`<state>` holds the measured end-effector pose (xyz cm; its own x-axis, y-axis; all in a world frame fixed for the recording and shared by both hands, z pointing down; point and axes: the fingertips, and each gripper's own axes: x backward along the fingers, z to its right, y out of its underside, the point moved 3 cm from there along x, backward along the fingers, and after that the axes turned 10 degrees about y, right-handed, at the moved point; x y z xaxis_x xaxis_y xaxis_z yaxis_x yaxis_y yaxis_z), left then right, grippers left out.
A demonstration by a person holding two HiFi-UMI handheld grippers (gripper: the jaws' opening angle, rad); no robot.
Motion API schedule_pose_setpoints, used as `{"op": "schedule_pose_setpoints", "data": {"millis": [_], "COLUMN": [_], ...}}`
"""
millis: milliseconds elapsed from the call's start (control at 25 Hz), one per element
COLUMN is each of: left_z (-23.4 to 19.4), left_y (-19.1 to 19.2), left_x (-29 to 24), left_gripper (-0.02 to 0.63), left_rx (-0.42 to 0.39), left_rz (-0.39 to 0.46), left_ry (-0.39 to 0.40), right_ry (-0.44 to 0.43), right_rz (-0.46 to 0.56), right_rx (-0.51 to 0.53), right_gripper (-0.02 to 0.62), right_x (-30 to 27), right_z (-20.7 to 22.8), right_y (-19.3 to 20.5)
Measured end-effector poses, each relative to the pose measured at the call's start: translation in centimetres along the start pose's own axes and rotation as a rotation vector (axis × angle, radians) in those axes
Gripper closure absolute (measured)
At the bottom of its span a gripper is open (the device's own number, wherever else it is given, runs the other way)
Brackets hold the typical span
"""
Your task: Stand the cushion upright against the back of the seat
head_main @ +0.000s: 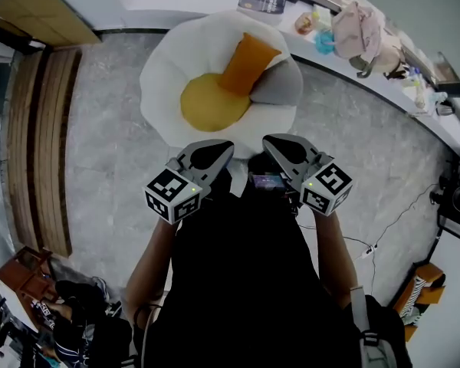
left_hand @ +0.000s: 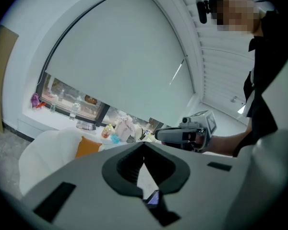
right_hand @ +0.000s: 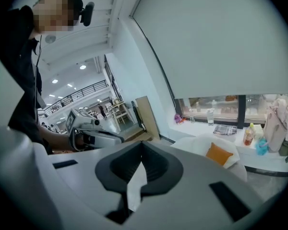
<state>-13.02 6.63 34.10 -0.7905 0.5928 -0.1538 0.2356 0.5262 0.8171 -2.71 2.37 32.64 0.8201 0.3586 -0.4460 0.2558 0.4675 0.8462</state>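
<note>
An orange cushion (head_main: 245, 65) stands tilted against the white back (head_main: 185, 43) of an egg-shaped seat, its lower edge on the yellow seat pad (head_main: 209, 103). It also shows small and far off as the cushion (left_hand: 88, 147) in the left gripper view and the cushion (right_hand: 218, 154) in the right gripper view. My left gripper (head_main: 227, 147) and right gripper (head_main: 267, 141) are held side by side near my chest, short of the seat's front edge. Both are shut with nothing between the jaws. Each gripper view shows its own closed jaws and the other gripper beside it.
A white ledge (head_main: 345, 60) curves behind the seat with bottles, a magazine and a pink bag (head_main: 358, 31). A wooden bench (head_main: 38, 144) runs along the left. Cables (head_main: 383, 236) lie on the grey floor at the right, and clutter sits at the bottom left.
</note>
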Motion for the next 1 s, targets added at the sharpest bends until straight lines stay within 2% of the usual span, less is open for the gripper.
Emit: {"op": "schedule_pose_setpoints", "data": {"millis": [80, 240, 440, 520, 680, 1000], "left_z": [0.1, 0.8, 4.7, 6.1, 9.3, 17.7], "left_y": [0.5, 0.3, 1.2, 2.1, 3.1, 5.9], "left_x": [0.2, -0.1, -1.7, -2.7, -6.3, -12.9], "left_gripper": [0.594, 0.594, 0.594, 0.594, 0.593, 0.594], "left_rx": [-0.01, 0.018, -0.03, -0.022, 0.045, 0.012], "left_rz": [-0.009, 0.029, -0.026, -0.041, -0.01, -0.02], "left_ry": [-0.005, -0.034, 0.024, 0.026, 0.031, 0.051], "right_ry": [-0.008, -0.039, -0.056, -0.048, -0.022, 0.011], "right_rz": [0.005, 0.005, 0.025, 0.034, 0.043, 0.059], "right_rx": [-0.003, -0.009, 0.008, 0.013, -0.004, -0.09], "right_gripper": [0.578, 0.578, 0.577, 0.577, 0.577, 0.577], "right_x": [0.3, 1.1, 3.4, 5.5, 11.0, 20.4], "right_z": [-0.6, -0.9, -1.1, -0.9, 0.2, 3.5], "right_y": [0.5, 1.2, 1.5, 2.0, 4.2, 9.5]}}
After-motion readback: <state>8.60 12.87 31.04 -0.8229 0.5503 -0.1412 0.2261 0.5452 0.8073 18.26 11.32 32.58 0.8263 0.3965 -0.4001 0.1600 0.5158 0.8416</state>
